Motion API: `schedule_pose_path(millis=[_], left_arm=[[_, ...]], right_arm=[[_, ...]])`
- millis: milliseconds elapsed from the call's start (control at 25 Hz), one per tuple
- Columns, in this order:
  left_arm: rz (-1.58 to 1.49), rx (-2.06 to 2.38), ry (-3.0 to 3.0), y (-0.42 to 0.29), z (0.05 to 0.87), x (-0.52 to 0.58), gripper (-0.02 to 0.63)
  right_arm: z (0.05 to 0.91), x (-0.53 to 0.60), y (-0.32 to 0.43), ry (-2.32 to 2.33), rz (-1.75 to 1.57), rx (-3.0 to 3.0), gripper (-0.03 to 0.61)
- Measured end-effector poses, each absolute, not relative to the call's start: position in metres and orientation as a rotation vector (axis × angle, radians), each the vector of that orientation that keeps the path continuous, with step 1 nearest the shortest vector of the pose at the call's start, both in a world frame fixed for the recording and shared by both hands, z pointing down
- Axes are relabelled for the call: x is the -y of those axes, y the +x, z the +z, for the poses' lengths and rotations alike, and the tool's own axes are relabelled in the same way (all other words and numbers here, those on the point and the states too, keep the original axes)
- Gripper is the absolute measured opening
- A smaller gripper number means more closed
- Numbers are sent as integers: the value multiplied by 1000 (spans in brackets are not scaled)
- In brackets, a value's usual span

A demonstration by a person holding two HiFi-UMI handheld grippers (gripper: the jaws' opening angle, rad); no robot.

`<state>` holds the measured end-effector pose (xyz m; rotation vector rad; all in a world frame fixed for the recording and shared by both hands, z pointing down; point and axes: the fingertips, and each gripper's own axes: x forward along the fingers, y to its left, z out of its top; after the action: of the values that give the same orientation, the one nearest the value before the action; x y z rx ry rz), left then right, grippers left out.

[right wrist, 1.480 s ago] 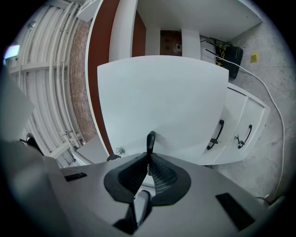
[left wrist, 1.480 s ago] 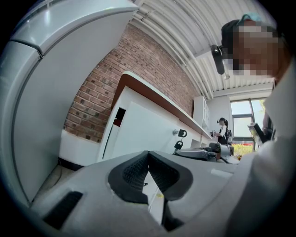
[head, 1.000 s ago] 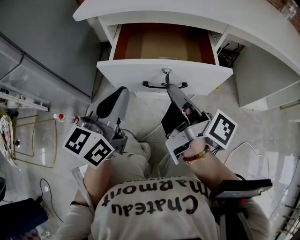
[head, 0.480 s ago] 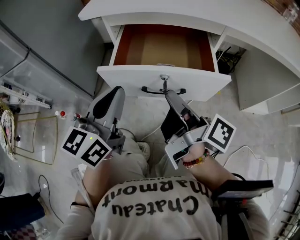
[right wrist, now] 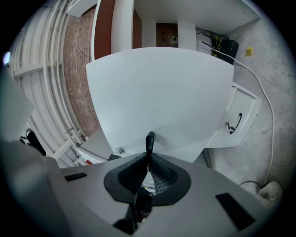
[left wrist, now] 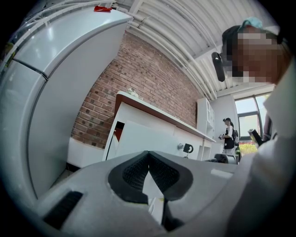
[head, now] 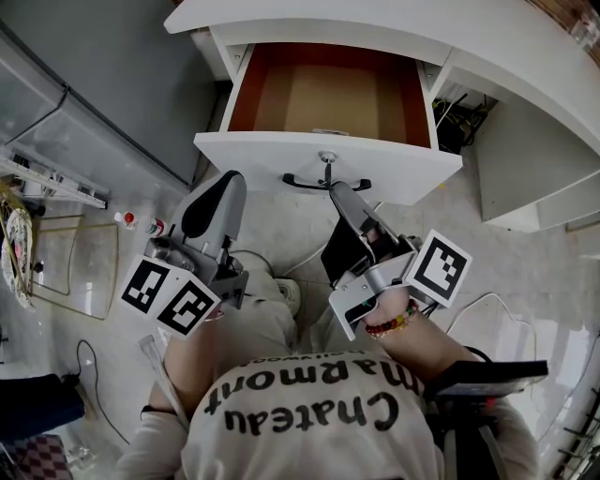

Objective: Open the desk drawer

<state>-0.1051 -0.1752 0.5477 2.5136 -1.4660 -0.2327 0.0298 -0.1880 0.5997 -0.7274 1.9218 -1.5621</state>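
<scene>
Head view first: the desk drawer (head: 281,150) is already pulled a long way out from under the desk top (head: 394,21), and you can see its brown bottom, with nothing in it. The right gripper (head: 337,187) is clamped onto the black handle (head: 309,179), just right of the post at its middle. In the right gripper view the handle (right wrist: 149,140) pokes up from between the pinched pads, so that grip looks solid.

My take on doing this well: pull level and straight back along the runners, no twisting, since an off-centre grip could rack the drawer sideways. I can't tell how much travel the slides have left, so ease off near the end instead of yanking.

The left gripper (head: 214,202) is closed on nothing, off to the left, near the drawer front's left corner but not touching it.

Room-wise, the person's knees are right behind the drawer front, so that's the real limit. There's also a white cable (head: 305,265) on the floor between the legs. The cabinet door (right wrist: 240,121) on the right is well apart.
</scene>
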Motion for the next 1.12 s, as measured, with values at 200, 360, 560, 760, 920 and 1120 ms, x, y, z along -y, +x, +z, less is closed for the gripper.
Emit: schedule_pose_path(millis=[200,360,560,760,920,1120], left_arm=[[-254,1464,2501,-108,547,175,15],[-250,1457,2502,-105,550,174,15],[-220,1432,2497,-100,560,170,15],[-215,1422,2481,-104,569,161,15],[-187,1423,2466,-110,576,157,15],[-166,1409,2483,-110,577,151,15]], right_arm=[[606,181,28,-722,-1598,-1924,26],[609,178,27,-716,-1622,-1918,28],[613,176,28,-717,-1626,-1928,28],[633,169,26,-720,-1690,-1893,28],[640,167,27,-715,-1716,-1886,28],[638,164,25,-689,-1684,-1912,28]])
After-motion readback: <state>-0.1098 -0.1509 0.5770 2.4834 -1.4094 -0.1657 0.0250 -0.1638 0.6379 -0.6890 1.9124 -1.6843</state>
